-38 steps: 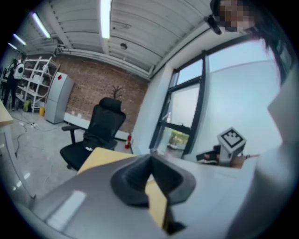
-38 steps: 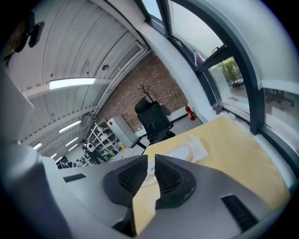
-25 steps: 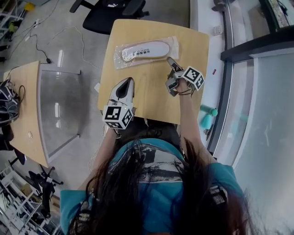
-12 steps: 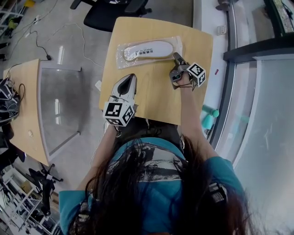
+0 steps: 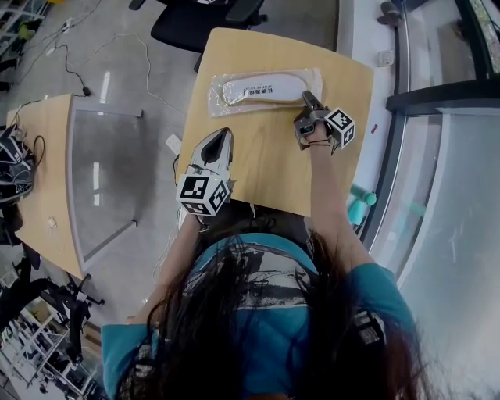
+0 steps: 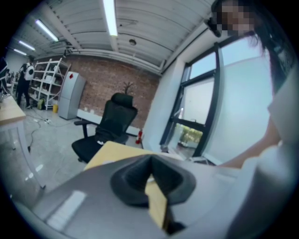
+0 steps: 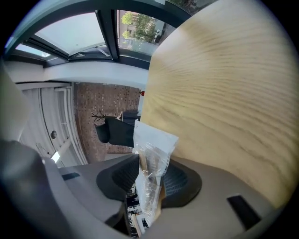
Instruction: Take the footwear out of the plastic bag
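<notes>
A clear plastic bag (image 5: pixel 234 107) with a white insole (image 5: pixel 266 90) inside lies flat at the far side of the small wooden table (image 5: pixel 266 156). My right gripper (image 5: pixel 308 98) is at the bag's right end. Its jaws have just been closing, and in the right gripper view the bag's edge (image 7: pixel 152 158) stands pinched between the pads. My left gripper (image 5: pixel 223 134) hovers over the table's near left part, well short of the bag, with its jaws shut on nothing (image 6: pixel 152 179).
A black office chair (image 5: pixel 207 16) stands beyond the table's far edge. A second table with a glass top (image 5: pixel 101 180) is to the left, with a dark helmet (image 5: pixel 12 168) on its end. A window ledge (image 5: pixel 391 156) runs along the right, with a teal object (image 5: pixel 359 201) below it.
My right gripper has moved forward to the bag's right end, rolled, and narrowed its jaws onto the bag's edge. The left gripper has edged slightly forward, still shut.
</notes>
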`<state>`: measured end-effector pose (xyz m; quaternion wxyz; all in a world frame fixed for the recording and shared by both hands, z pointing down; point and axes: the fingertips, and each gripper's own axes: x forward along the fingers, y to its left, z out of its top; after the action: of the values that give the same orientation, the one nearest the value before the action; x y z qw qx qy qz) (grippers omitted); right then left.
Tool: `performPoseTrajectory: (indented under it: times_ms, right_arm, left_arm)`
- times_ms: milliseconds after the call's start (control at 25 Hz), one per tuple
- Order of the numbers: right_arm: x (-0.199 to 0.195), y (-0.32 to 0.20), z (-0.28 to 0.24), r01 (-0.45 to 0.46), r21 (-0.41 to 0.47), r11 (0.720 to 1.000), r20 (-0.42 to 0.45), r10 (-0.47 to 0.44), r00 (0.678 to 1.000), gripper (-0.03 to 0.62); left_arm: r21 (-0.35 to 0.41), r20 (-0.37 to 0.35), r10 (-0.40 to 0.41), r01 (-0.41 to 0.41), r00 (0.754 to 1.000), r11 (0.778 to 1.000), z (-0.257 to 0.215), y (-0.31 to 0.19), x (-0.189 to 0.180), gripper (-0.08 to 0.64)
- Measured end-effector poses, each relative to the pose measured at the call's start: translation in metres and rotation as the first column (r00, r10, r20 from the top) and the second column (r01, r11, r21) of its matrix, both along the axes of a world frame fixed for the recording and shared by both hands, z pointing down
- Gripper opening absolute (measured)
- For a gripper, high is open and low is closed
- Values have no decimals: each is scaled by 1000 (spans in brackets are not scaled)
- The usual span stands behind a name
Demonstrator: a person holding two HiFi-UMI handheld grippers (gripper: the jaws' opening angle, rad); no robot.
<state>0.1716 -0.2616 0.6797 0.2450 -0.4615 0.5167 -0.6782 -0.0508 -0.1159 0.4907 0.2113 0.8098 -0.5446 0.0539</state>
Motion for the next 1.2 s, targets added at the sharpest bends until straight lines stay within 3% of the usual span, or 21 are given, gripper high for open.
performPoseTrajectory:
  times_ms: [320, 520, 760, 1000, 1120, 1200]
  right_arm:
    - [-7, 25, -7, -88, -23, 996, 29, 89, 996, 100]
    - [-3, 36, -19, -119, 3, 993, 52, 119, 992, 83]
    - [2, 43, -51, -189, 62, 980, 157, 178, 971, 71]
    - [3, 45, -87, -259, 129, 957, 270, 218, 938, 29]
    - [2, 46, -93, -250, 149, 957, 259, 206, 944, 26]
    - [0, 48, -98, -251, 158, 955, 267, 203, 942, 25]
  left_arm:
    - [-27, -67, 19, -21, 998, 999, 6, -6, -9, 5]
    - [-88, -155, 46, -60, 987, 994, 21, -16, -6, 5]
    - [-118, -330, 84, -129, 940, 985, 28, -24, 6, 6]
    - [-109, -383, 130, -185, 915, 977, 28, -37, 17, 5]
    - [-158, -424, 104, -187, 900, 970, 41, -45, 19, 5]
    - [-213, -450, 109, -225, 887, 951, 52, -45, 23, 5]
